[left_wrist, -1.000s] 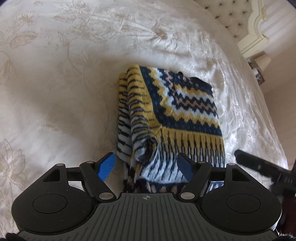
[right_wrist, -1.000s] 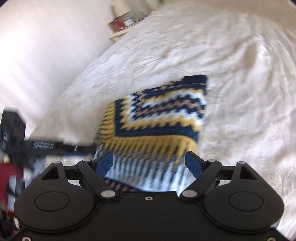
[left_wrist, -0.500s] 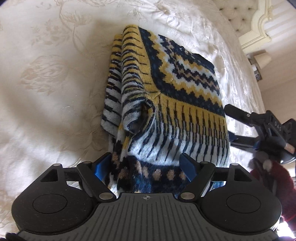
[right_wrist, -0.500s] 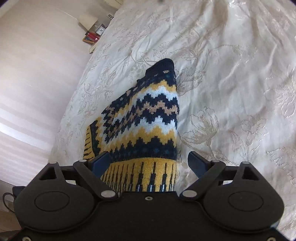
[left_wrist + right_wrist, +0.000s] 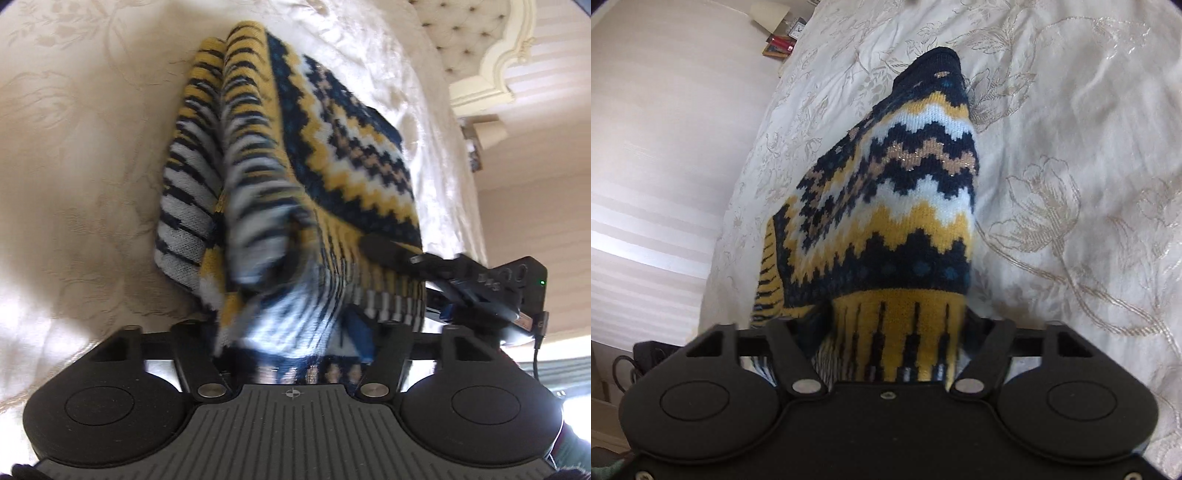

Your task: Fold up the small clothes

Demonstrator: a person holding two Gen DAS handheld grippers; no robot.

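No readable text appears anywhere; faint markings on the black device [image 5: 509,280] beside the sweater are too blurred.

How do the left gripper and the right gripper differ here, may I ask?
The left gripper has a ribbed grey body; the right gripper a smooth black one. The left faces blurred, bunched stripes of the sweater; the right its flat yellow hem. Both straddle its near edge, open.
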